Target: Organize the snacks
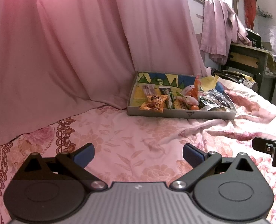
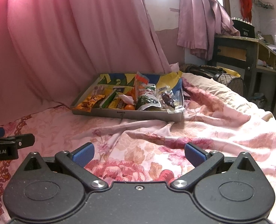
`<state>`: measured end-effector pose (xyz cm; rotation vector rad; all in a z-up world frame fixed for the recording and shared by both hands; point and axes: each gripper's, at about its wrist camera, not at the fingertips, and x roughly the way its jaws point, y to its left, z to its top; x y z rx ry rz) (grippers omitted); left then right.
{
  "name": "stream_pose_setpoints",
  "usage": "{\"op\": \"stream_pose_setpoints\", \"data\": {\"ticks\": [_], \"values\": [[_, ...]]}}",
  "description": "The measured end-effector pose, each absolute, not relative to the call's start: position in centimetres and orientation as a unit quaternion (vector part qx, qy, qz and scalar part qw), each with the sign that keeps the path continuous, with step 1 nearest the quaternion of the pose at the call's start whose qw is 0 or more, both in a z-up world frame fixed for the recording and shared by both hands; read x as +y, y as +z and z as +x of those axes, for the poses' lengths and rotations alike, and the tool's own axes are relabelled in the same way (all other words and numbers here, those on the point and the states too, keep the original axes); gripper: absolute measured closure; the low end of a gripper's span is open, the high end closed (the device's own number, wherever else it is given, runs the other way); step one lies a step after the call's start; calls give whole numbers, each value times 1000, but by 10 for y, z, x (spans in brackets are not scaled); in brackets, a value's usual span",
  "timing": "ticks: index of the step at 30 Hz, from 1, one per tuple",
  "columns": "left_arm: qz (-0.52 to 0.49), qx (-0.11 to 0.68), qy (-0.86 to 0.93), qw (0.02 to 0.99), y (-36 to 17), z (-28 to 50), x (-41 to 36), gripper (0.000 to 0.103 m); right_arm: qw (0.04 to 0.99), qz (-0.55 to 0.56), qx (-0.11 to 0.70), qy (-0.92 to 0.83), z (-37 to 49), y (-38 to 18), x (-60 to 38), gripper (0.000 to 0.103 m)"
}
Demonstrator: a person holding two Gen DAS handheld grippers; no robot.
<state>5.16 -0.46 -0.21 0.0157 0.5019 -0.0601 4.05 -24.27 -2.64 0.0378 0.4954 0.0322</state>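
Observation:
A shallow cardboard tray [image 1: 175,114] with a colourful lining sits on the bed against the pink curtain; it also shows in the right wrist view [image 2: 138,116]. It holds several snack packets: an orange packet [image 1: 153,102] at the left, green stick packs, a small orange fruit [image 1: 194,107], clear dark-filled bags [image 1: 215,99] at the right. My left gripper [image 1: 138,154] is open and empty, low over the bedsheet, well short of the tray. My right gripper [image 2: 138,154] is open and empty, also short of the tray.
The bed carries a rumpled pink floral sheet [image 2: 203,130]. A pink curtain [image 1: 72,46] hangs behind the tray. A dark wooden cabinet [image 2: 249,56] stands at the far right, with a bag and basket [image 2: 212,72] by the bed's end.

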Motion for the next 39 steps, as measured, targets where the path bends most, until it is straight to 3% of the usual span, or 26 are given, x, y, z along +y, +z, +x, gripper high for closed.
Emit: {"op": "stream_pose_setpoints", "data": {"ticks": [39], "values": [[22,258,-30,965,-1,52,-5,0,968,19,250,17,40,-31,-242,1]]}}
